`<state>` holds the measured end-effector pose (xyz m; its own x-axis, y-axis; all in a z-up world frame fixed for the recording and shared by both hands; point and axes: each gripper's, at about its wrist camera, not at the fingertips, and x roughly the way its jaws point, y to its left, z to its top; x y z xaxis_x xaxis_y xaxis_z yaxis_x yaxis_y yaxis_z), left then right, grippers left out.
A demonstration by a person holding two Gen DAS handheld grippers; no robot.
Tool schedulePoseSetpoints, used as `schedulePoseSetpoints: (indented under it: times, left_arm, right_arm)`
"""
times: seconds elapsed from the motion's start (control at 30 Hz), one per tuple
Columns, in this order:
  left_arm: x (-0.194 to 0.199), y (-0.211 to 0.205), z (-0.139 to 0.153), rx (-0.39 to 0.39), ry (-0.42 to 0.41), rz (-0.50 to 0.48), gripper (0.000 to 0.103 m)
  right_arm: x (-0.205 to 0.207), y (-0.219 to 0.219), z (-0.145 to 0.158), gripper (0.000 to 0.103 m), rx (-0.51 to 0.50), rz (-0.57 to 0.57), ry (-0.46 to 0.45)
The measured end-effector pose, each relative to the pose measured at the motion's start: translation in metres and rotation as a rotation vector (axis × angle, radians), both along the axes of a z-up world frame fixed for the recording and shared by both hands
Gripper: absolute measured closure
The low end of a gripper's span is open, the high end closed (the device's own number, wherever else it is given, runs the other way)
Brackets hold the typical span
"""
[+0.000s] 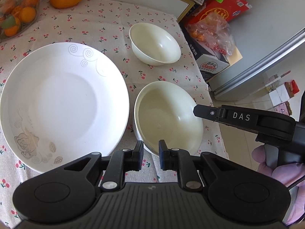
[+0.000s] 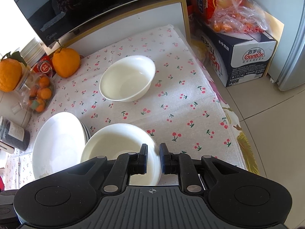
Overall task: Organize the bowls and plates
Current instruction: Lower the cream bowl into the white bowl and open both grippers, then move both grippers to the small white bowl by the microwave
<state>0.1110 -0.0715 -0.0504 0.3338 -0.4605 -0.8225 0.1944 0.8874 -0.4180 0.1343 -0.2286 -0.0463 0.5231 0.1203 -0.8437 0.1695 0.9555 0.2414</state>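
Observation:
A white plate (image 1: 63, 103) with grey flower and swirl marks lies at the left of the cherry-print cloth; in the right wrist view (image 2: 55, 145) it tops a stack. A near white bowl (image 1: 167, 116) sits beside it, and a far white bowl (image 1: 154, 43) stands behind. My left gripper (image 1: 151, 152) is slightly open, its jaws astride the near bowl's front rim. My right gripper (image 2: 153, 156) has its jaws astride the near bowl's (image 2: 118, 147) right rim with a small gap; it shows in the left wrist view (image 1: 198, 110) at that rim. The far bowl (image 2: 127, 78) is untouched.
Large oranges (image 2: 65, 62) and a box of small oranges (image 2: 39, 95) sit at the back left under a black microwave (image 2: 91, 5). A Ganten carton (image 2: 238, 53) with a bag of fruit stands off the table's right edge, beside a fridge (image 1: 266, 53).

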Motion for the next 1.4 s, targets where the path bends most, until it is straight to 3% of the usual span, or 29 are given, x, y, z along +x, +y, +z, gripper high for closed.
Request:
schedulePoseSetpoints:
  times: [0.27, 0.5, 0.67, 0.73, 0.87, 0.93, 1.1, 1.4]
  left_arm:
    - [-0.001, -0.001, 0.005, 0.037, -0.033, -0.032, 0.08]
    - [-0.005, -0.003, 0.014, 0.082, -0.081, -0.062, 0.064]
    - [-0.003, 0.0, 0.02, 0.091, -0.09, -0.078, 0.052]
    - [-0.002, 0.003, 0.026, 0.101, -0.11, -0.063, 0.043]
    - [-0.001, 0.011, 0.037, 0.107, -0.15, -0.036, 0.033]
    - [0.003, 0.013, 0.043, 0.111, -0.168, -0.021, 0.026]
    - [0.02, 0.016, 0.055, 0.144, -0.211, -0.009, 0.012]
    - [0.058, 0.003, 0.067, 0.263, -0.285, -0.045, 0.004]
  right_arm:
    - [0.0, -0.005, 0.0, 0.083, 0.049, 0.0, 0.002]
    - [0.0, -0.011, 0.001, 0.065, 0.115, -0.026, 0.004]
    - [-0.001, -0.02, 0.009, 0.05, 0.243, -0.053, -0.03]
    - [-0.001, -0.023, 0.012, 0.042, 0.272, -0.07, -0.049]
    - [0.001, -0.032, 0.011, 0.04, 0.344, -0.108, -0.056]
    - [0.003, -0.035, 0.01, 0.032, 0.377, -0.124, -0.069]
    - [0.007, -0.053, 0.001, 0.03, 0.511, -0.206, -0.125]
    - [0.02, -0.074, -0.028, 0.029, 0.673, -0.33, -0.157]
